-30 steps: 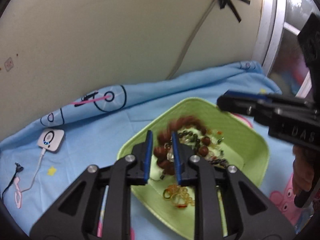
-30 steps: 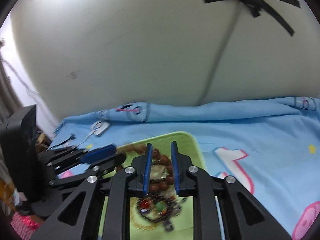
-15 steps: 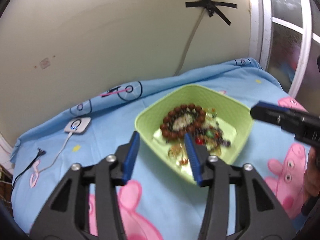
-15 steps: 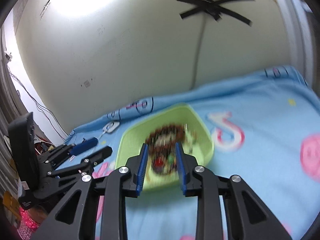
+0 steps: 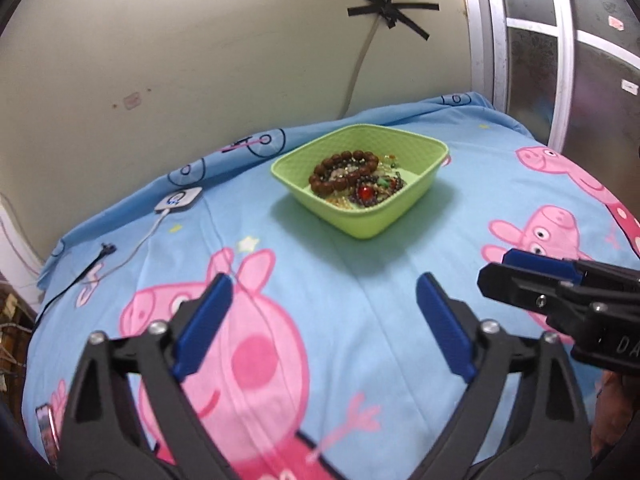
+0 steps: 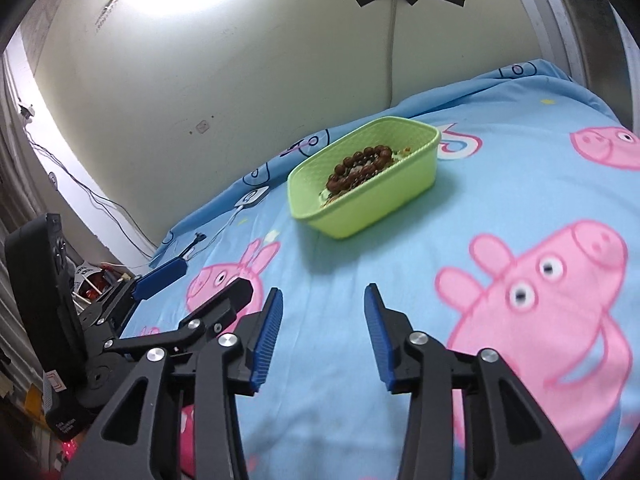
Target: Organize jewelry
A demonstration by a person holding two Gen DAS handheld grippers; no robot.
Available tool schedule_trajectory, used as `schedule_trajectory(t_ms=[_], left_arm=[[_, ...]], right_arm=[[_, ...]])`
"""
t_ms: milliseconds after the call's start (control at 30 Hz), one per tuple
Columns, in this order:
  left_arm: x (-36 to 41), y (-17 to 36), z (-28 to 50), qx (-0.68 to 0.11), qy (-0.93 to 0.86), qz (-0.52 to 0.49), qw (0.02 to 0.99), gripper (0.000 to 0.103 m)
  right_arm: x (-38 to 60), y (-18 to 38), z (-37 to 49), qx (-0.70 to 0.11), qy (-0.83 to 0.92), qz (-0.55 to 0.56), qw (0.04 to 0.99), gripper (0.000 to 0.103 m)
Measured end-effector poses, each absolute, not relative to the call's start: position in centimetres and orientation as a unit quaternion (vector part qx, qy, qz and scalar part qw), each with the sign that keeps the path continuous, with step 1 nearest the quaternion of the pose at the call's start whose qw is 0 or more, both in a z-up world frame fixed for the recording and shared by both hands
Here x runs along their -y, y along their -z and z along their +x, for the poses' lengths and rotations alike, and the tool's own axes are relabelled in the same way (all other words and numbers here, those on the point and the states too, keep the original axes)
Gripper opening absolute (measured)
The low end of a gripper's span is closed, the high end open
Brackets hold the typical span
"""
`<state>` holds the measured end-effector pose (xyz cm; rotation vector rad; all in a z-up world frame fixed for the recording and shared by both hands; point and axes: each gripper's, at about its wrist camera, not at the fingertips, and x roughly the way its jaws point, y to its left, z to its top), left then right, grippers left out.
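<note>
The left gripper [image 5: 322, 320] is held with its blue-padded jaws spread wide and nothing between them, above the blue cartoon-pig sheet [image 5: 360, 320], and the right gripper [image 6: 320, 334] is likewise opened wide and empty, just beside the left one. Well ahead of both, a green tray [image 5: 412, 196] is set on the sheet, and the jewelry is gathered inside it: a brown bead bracelet [image 5: 344, 170] is laid over a tangle of smaller beaded pieces [image 5: 376, 190]. Further left, a small white device [image 5: 179, 200] with its cable is seen near the wall.
</note>
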<state>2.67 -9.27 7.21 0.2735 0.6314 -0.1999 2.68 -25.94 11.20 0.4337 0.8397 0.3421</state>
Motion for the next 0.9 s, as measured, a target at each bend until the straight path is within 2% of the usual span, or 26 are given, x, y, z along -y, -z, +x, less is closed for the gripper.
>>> schedule_trajectory(t_ms=[67,900], left_arm=[[9.0,-7.3,1.3,-0.302,0.093,0.136,0.939,0.097],[6.6,-5.4,-4.0,-0.348,0.026,0.111,0.93,0.097]], right_arm=[[25.8,-11.4,1.5,-0.4,-0.161,0.21,0.877,0.027],[25.4,-10.8,-3.5,-0.395,-0.145,0.224,0.879,0.03]])
